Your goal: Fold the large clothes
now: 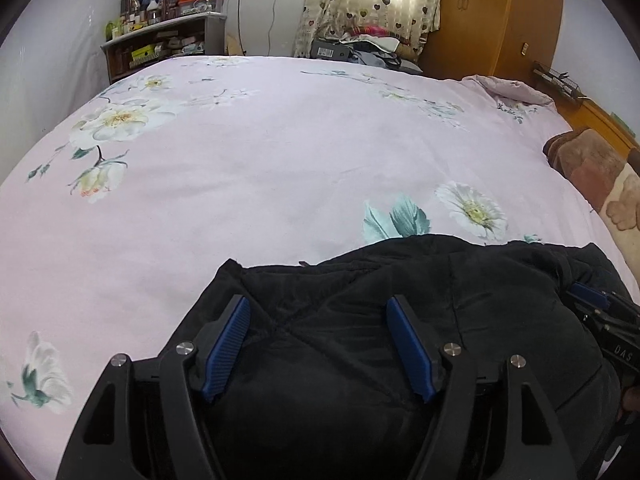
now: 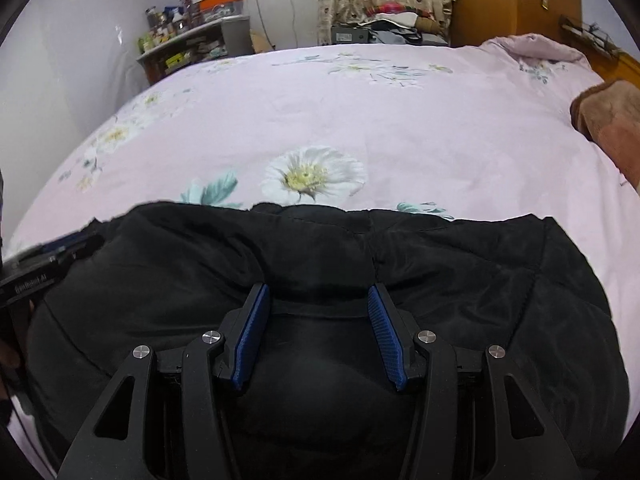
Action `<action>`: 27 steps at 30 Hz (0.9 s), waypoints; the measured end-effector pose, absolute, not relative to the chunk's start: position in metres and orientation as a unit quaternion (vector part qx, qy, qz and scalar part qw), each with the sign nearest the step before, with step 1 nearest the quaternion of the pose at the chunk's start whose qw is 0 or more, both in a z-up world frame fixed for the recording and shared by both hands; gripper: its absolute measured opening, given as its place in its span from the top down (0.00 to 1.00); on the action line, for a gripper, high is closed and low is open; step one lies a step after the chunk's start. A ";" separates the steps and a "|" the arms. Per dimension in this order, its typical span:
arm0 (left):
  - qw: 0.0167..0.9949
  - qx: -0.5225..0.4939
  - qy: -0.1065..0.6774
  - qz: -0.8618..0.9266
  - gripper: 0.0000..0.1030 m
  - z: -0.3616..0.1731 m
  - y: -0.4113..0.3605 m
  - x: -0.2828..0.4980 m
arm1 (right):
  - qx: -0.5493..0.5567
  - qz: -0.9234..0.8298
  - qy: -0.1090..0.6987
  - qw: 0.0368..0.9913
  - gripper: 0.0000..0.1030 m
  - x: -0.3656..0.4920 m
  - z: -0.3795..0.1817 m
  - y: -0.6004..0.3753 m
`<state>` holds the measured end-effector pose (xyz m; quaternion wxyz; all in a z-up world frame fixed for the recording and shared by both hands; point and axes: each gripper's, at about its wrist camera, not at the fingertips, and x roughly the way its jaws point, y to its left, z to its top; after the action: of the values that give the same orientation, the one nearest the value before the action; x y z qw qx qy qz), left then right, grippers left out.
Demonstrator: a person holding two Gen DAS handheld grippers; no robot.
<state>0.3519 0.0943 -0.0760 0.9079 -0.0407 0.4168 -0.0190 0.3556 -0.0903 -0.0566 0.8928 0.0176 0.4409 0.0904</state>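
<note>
Black quilted padded jacket (image 1: 400,340) lies bunched at 6 o'clock on pink floral bed sheet (image 1: 260,168). Left gripper (image 1: 318,344) & right gripper (image 2: 316,336): fingers spread, released, gripping nothing. Risk: slick puffy fabric may slip or spring back if pinched shallow.

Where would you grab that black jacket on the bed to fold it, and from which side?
Probably the jacket's far edge, which lies as a raised, rumpled rim against the sheet. Come from above, from the near side, each gripper pinching one end. The padded middle is smooth and bulging, offering open jaws little to pinch.
</note>
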 end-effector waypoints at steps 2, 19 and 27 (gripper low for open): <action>0.909 -0.041 0.414 -0.018 0.29 -0.080 0.095 0.352 | 0.021 0.090 0.439 0.894 0.51 0.358 -0.061 -0.090; 0.918 -0.033 0.393 -0.037 0.29 -0.045 0.117 0.309 | 0.046 0.002 0.406 0.913 0.51 0.304 -0.024 -0.193; 0.925 -0.042 0.376 -0.022 0.27 -0.071 0.111 0.313 | 0.059 -0.005 0.400 0.915 0.51 0.311 -0.064 -0.207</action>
<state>0.3132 0.1111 -0.0708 0.9255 -0.0419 0.3758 -0.0224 0.3115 -0.2072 -0.0642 0.9146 0.0590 0.3999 -0.0047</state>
